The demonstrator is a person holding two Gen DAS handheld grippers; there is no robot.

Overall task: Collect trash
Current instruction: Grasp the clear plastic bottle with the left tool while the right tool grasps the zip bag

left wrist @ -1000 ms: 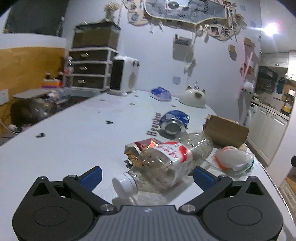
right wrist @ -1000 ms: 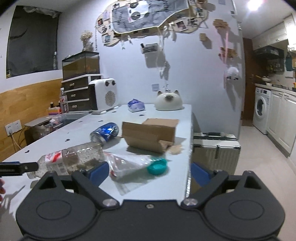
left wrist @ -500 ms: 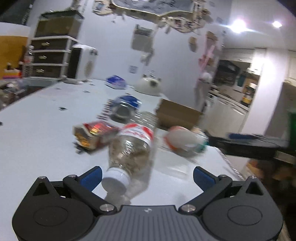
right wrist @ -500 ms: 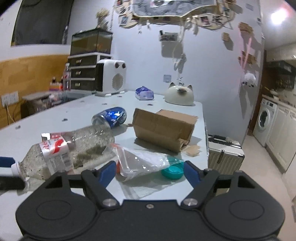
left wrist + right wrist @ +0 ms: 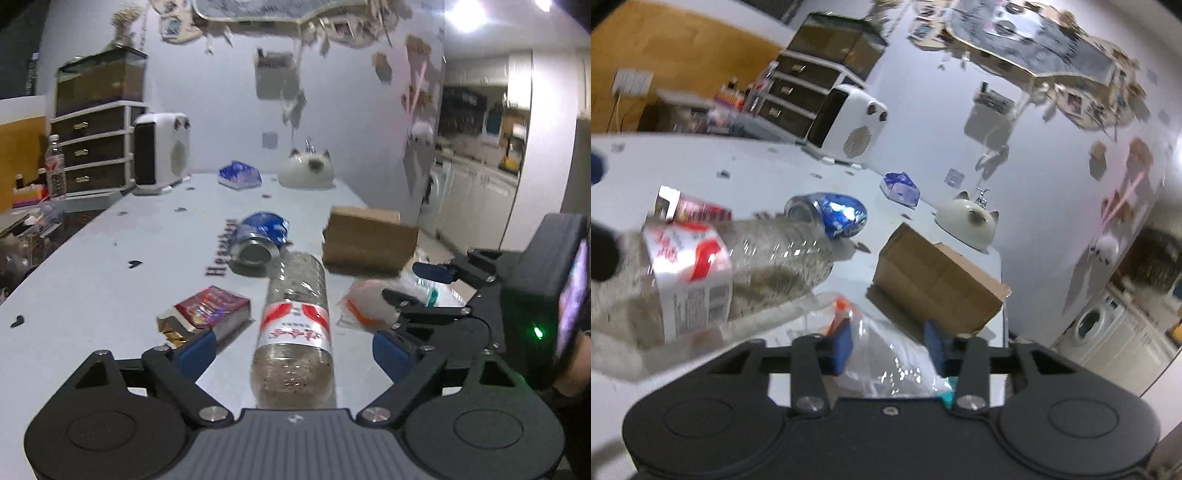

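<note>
Clear bag [image 5: 886, 363] between right-gripper [image 5: 888, 349] pads

Left gripper [image 5: 291, 352]: jaws spread wide, blue pads well apart on either side of the lying plastic bottle [image 5: 293, 332], neither pad touching it. Held low and level, pointing along the bottle's length.

Right gripper [image 5: 888, 345]: to the right of the bottle, tilted, jaws part-closed around a clear plastic bag [image 5: 886, 354]; pad contact probably made, though blur leaves it uncertain.
</note>
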